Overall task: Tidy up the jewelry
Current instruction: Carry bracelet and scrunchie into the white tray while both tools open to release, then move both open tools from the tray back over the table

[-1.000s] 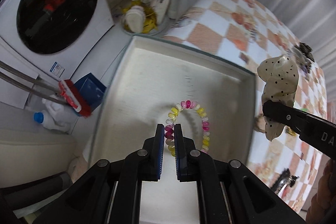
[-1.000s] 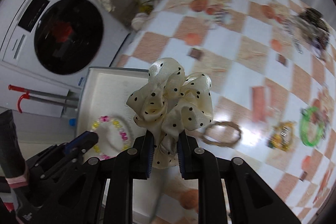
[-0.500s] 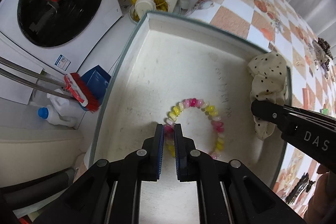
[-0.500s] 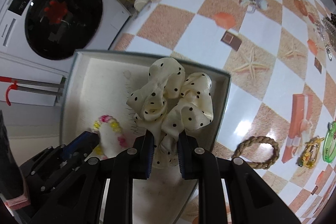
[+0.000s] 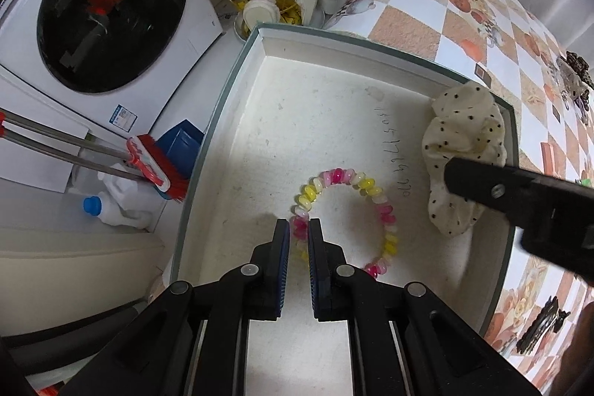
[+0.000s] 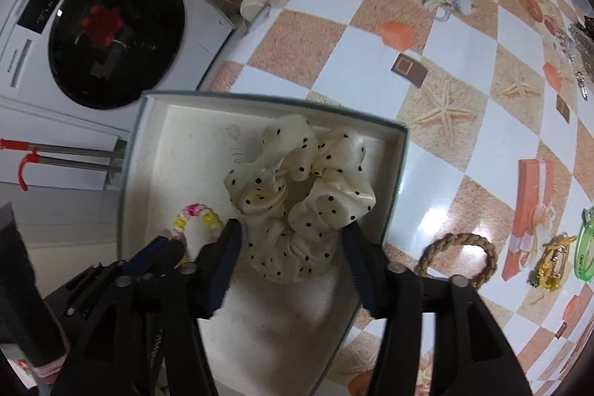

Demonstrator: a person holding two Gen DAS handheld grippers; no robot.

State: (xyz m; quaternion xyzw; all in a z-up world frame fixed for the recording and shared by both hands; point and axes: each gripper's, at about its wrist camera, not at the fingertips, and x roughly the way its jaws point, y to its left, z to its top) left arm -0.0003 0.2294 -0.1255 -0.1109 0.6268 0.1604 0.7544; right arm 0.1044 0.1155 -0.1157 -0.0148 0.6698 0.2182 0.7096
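Left wrist view looks down into a shallow white box (image 5: 237, 121) that sits at the left edge of the checkered desk (image 5: 438, 10), with a washing machine (image 5: 107, 10) on the floor beyond that edge. The left gripper (image 5: 299, 229) hangs over the box floor with its jaws nearly closed, a narrow gap between them, and a pink and yellow bead bracelet (image 5: 349, 206) lies flat just ahead of the tips; the pictures do not settle whether the jaws pinch its near beads. To the right, a cream polka-dot scrunchie (image 5: 464, 147) lies against the box's right wall, partly behind a dark finger of the other tool. Right wrist view shows the right gripper (image 6: 291, 240) released, jaws spread wide on either side of the scrunchie (image 6: 300, 195), which rests on the box floor. On the desk to the right of the box lie a braided rope ring (image 6: 460, 255), a gold clip (image 6: 549, 262) and a green clip (image 6: 586, 244).
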